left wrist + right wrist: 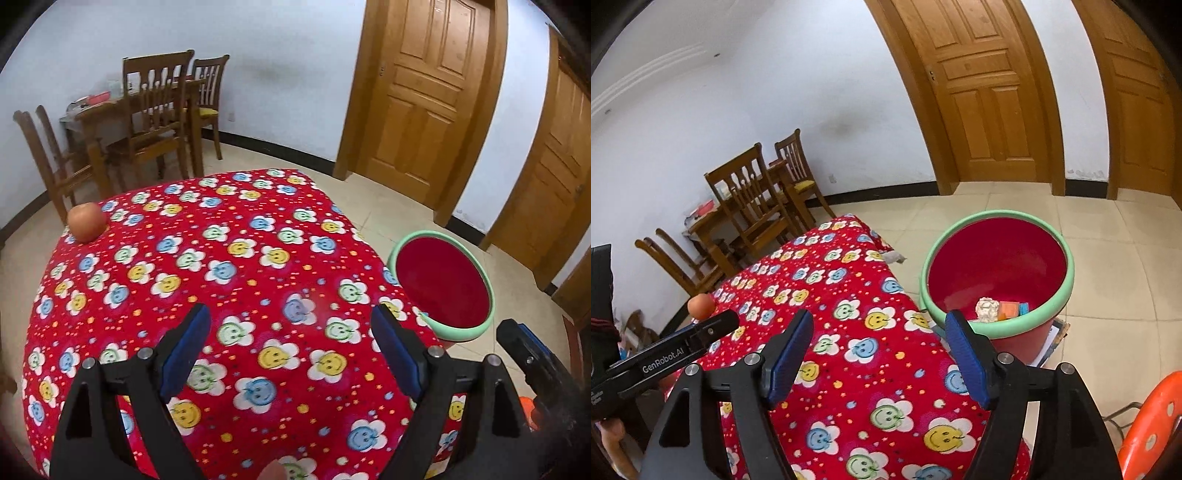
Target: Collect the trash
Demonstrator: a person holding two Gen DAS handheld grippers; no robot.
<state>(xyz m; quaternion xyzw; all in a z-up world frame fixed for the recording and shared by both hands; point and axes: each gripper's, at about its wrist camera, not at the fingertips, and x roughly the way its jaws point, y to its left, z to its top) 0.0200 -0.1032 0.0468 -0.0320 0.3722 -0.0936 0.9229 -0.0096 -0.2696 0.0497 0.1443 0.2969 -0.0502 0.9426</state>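
Observation:
A red bin with a mint-green rim (997, 269) stands on the floor beside the table's right edge; in the left wrist view the bin (445, 286) shows only its red inside. Inside it lie a crumpled foil ball (987, 309), an orange packet (1009, 309) and a small blue piece (1024, 308). My left gripper (290, 317) hangs open over the red smiley-flower tablecloth (221, 258), nothing between its blue pads. My right gripper (879, 323) is open too, over the table's right edge, just left of the bin. An apple (86, 222) rests at the far left corner.
A crumpled bit of paper (894, 256) lies on the floor by the table's far corner. An orange plastic stool (1148, 428) stands at the near right. Wooden chairs and a dining table (147, 110) fill the back left. Two wooden doors (428, 92) line the far wall.

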